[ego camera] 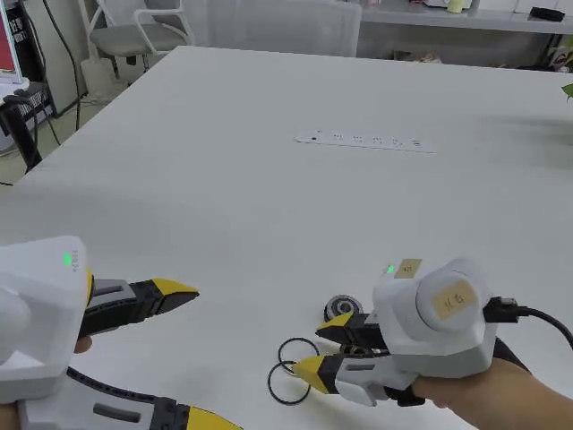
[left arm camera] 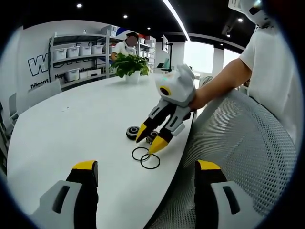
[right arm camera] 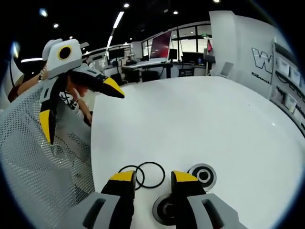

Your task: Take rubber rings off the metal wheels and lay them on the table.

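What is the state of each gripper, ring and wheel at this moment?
Left gripper: open, holding nothing.
Right gripper: open, low over the table.
Rings: off the wheels, flat on the table, overlapping.
Near wheel: flat, between the right gripper's jaws, not clearly gripped.
Far wheel: flat on the table, free.

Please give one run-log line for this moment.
left gripper: open, empty | right gripper: open, fingers at one metal wheel | second metal wheel: beside | rubber rings: two, overlapping, on table
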`<state>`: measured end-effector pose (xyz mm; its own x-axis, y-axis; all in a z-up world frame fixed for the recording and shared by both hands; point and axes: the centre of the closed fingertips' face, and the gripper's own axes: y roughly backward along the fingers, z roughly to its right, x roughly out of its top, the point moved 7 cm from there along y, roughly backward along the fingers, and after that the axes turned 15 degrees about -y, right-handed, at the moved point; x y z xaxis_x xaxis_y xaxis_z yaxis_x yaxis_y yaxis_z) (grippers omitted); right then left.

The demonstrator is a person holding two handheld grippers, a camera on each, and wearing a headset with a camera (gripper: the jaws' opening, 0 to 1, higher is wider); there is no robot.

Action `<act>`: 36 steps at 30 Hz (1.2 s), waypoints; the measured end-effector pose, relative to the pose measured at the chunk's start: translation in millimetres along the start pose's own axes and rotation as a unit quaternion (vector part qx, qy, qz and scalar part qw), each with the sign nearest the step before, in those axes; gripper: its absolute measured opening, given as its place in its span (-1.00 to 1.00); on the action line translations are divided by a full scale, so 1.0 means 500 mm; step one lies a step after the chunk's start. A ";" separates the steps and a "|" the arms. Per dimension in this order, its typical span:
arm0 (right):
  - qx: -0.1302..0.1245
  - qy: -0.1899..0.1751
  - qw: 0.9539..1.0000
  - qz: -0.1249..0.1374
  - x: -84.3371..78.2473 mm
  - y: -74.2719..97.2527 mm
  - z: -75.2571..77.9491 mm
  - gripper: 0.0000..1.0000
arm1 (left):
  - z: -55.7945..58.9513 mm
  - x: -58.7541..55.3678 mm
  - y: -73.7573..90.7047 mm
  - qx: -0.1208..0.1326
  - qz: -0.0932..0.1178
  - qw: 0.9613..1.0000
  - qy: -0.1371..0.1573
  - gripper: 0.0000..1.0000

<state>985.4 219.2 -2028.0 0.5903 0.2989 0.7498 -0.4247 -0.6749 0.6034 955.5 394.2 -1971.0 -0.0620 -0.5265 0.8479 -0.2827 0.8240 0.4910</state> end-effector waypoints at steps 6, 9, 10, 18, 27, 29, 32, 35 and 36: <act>-0.004 -0.027 0.999 0.032 0.026 0.018 0.012 -0.51 | 0.000 0.001 0.000 -0.001 0.000 1.000 -0.001 0.63; -0.011 -0.036 0.998 0.056 0.045 0.031 0.021 -0.52 | 0.001 0.003 0.001 -0.001 0.000 1.000 -0.005 0.63; -0.013 -0.040 0.997 0.063 0.051 0.035 0.023 -0.52 | 0.001 0.004 0.001 0.000 0.001 1.000 -0.005 0.63; -0.021 -0.053 0.992 0.113 0.088 0.085 0.047 -0.52 | -0.002 0.014 0.002 -0.004 0.014 1.000 -0.016 0.69; -0.025 -0.040 0.992 0.118 0.095 0.144 0.086 -0.48 | -0.038 0.051 0.020 -0.001 0.027 0.999 -0.038 0.70; -0.027 -0.034 0.992 0.117 0.097 0.154 0.092 -0.45 | -0.046 0.067 0.023 -0.007 0.029 0.998 -0.051 0.73; -0.030 -0.026 0.992 0.120 0.107 0.168 0.101 -0.40 | -0.059 0.092 0.025 -0.017 0.028 0.996 -0.077 0.74; -0.031 -0.023 0.991 0.125 0.121 0.179 0.111 -0.43 | -0.077 0.124 0.023 -0.026 0.031 0.994 -0.104 0.74; -0.031 -0.023 0.991 0.126 0.123 0.180 0.112 -0.43 | -0.082 0.133 0.022 -0.027 0.033 0.993 -0.111 0.74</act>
<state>1021.9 139.1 -1943.0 0.4901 0.0944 0.8666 -0.6027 -0.6815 0.4151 987.4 376.9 -1901.0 -0.2906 -0.4985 0.8168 -0.2190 0.8656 0.4503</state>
